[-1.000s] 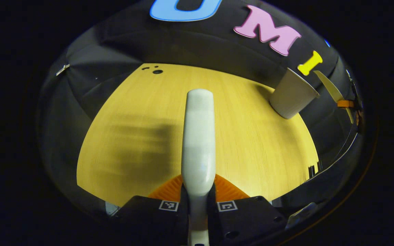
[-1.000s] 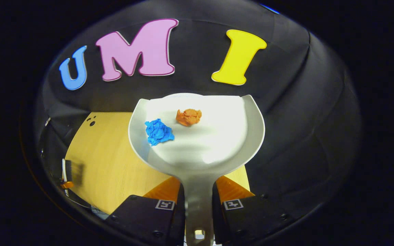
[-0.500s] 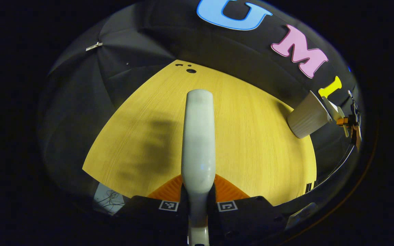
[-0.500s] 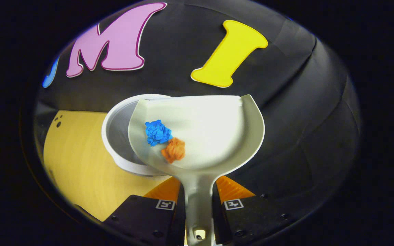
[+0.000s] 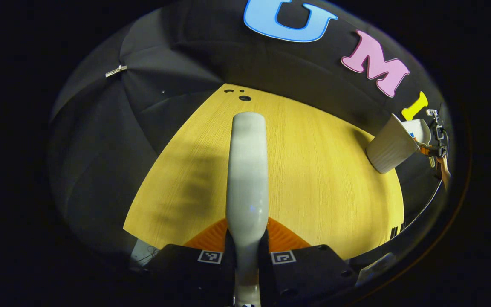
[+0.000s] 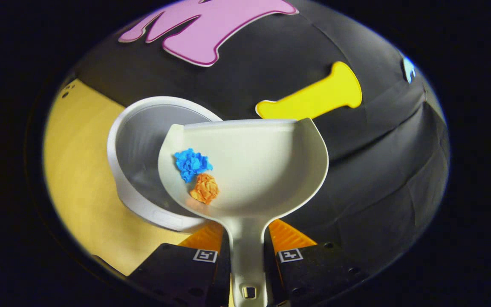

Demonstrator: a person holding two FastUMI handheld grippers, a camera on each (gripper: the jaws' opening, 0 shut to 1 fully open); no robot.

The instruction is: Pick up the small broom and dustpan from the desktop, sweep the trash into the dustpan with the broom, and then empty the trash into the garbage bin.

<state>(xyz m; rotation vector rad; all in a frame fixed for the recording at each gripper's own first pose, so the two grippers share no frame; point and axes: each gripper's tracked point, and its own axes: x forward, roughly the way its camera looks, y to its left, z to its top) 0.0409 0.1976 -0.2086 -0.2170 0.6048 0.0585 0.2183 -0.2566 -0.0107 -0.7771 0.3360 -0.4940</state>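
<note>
— What's the left gripper view giving you?

— The broom [image 5: 246, 170], its pale handle running straight away from the camera, long axis up the middle. The left tool [image 5: 246, 251] is pinched tight on the near end of that handle, a finger on each side. Below lies the yellow wood tabletop [image 5: 313, 179], with small dark holes [image 5: 244, 97] near its far edge. Off to the right stands the white garbage bin [image 5: 388, 145], and the dustpan [image 5: 420, 130] tips over its mouth. Black cloth walls all round.

— And the right gripper view?

— The dustpan [image 6: 262, 170] points away from the camera, handle toward it, mouth at the far end, rolled toward its left side. The right tool [image 6: 247, 251] is clamped on that handle from both sides. A blue paper wad [image 6: 191, 163] and an orange paper wad [image 6: 205, 188] lie touching against the pan's left wall. Under that left edge sits the garbage bin [image 6: 143, 145], open mouth up, on the tabletop [image 6: 79, 179].
</note>
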